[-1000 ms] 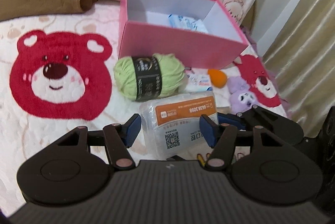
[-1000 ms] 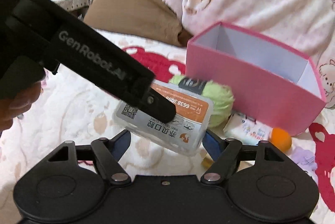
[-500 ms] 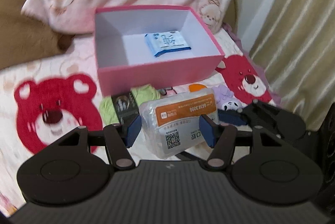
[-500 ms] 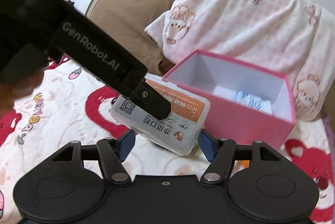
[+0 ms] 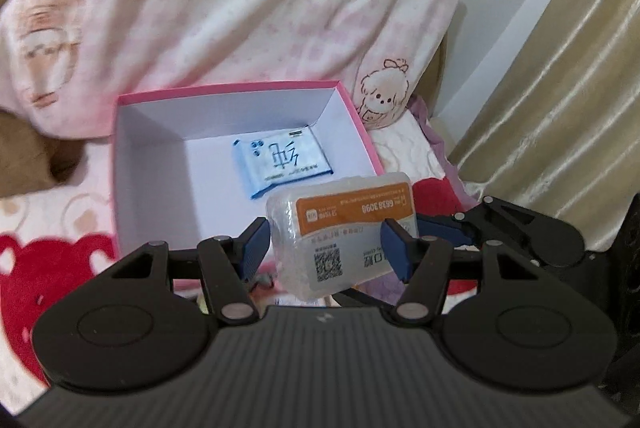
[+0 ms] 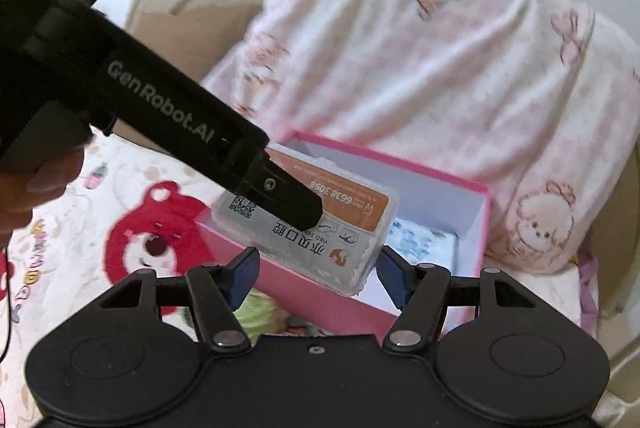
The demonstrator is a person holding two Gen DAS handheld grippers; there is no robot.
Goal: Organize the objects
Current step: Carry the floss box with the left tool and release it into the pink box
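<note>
Left wrist view: the left gripper (image 5: 324, 248), low in the frame's centre, clamps a clear plastic case (image 5: 340, 224) with an orange label by its two short sides. Right wrist view: the right gripper (image 6: 316, 276), jaws having just narrowed, brackets the same case at lower centre, though whether its pads actually press it cannot be told. Just beyond, the case hangs over the near wall of an open pink box (image 5: 352, 116), where a blue-and-white packet (image 5: 280, 160) already lies on the white floor. A green yarn ball (image 6: 260, 312) waits outside, below the box. The carry appears nearly finished; next, the case should be lowered beside the packet and both grips eased apart.
</note>
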